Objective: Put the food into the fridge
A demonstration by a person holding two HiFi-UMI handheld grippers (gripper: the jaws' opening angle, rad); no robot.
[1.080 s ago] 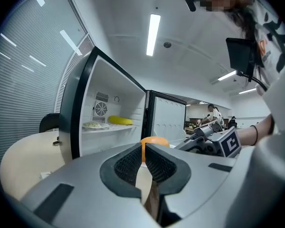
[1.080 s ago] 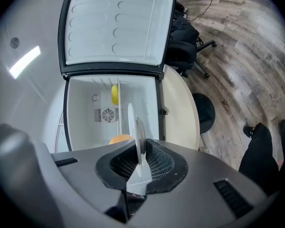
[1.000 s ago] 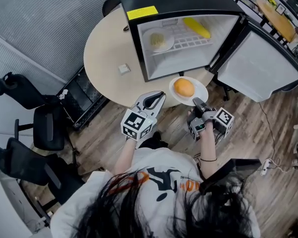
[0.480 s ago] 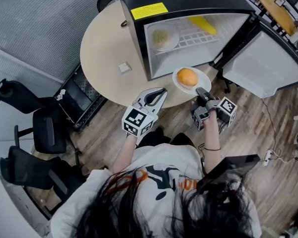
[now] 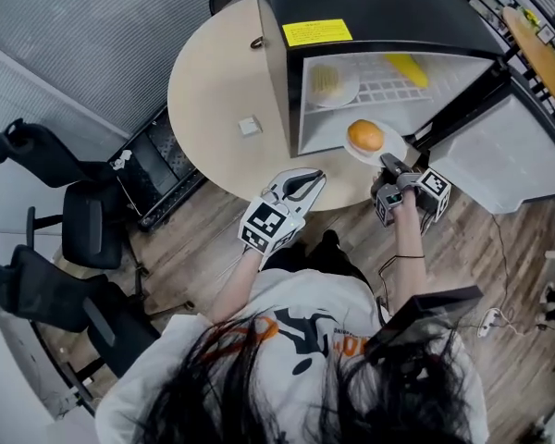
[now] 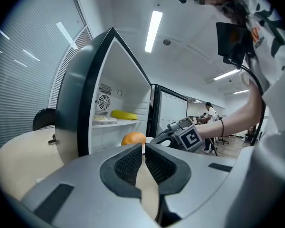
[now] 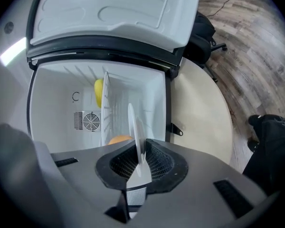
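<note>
A white plate carrying an orange hangs at the mouth of the open mini fridge, level with its lower compartment. My right gripper is shut on the plate's near rim; in the right gripper view the plate stands edge-on between the jaws, with the orange behind it. On the fridge's wire shelf sit a plate of pale food and a long yellow food item. My left gripper hovers shut and empty at the table's front edge, left of the plate.
The fridge stands on a round beige table, its door swung open to the right. A small white object lies on the table left of the fridge. Black office chairs stand at the left over a wooden floor.
My right gripper has carried the plate with the orange up from the table's edge to the fridge opening. The left gripper has kept its place at the table edge.
</note>
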